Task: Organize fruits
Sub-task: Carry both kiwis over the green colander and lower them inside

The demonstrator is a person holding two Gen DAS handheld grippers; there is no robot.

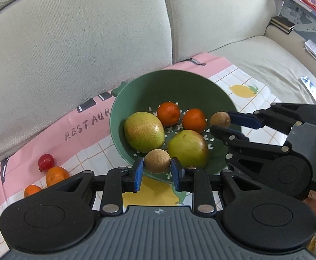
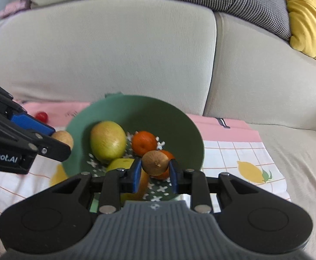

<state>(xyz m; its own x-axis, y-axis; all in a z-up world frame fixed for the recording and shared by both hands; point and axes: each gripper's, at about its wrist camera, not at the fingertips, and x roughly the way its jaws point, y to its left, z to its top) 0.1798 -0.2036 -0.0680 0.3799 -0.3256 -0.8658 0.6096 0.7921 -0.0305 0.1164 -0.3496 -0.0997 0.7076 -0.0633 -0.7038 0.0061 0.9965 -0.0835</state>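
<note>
Left wrist view takes in a pale grey-green sofa [image 1: 93,43] whose seat is covered by a cloth [image 1: 82,134] with a pink border, a white grid and printed lemons; cluttered shelves show blurred at the far right. On the cloth stands a green colander bowl [image 1: 175,86] with white flower-shaped holes. Inside it lie two yellow-green pears [image 1: 144,134] and two mandarins [image 1: 168,112], all close together on its floor. Left of the bowl, on the cloth, sit a small red fruit [image 1: 46,162] and two more mandarins [image 1: 56,175], near one another.

Right wrist view adds a checked cushion [image 2: 233,2] and a yellow cushion [image 2: 307,17] on the sofa back.

Each tool is pinching a small brown fruit. The left tool [image 1: 157,169] holds its brown fruit [image 1: 157,160] over the bowl's near rim; the right tool [image 2: 155,169] holds its brown fruit [image 2: 155,162] above the bowl's fruit.
</note>
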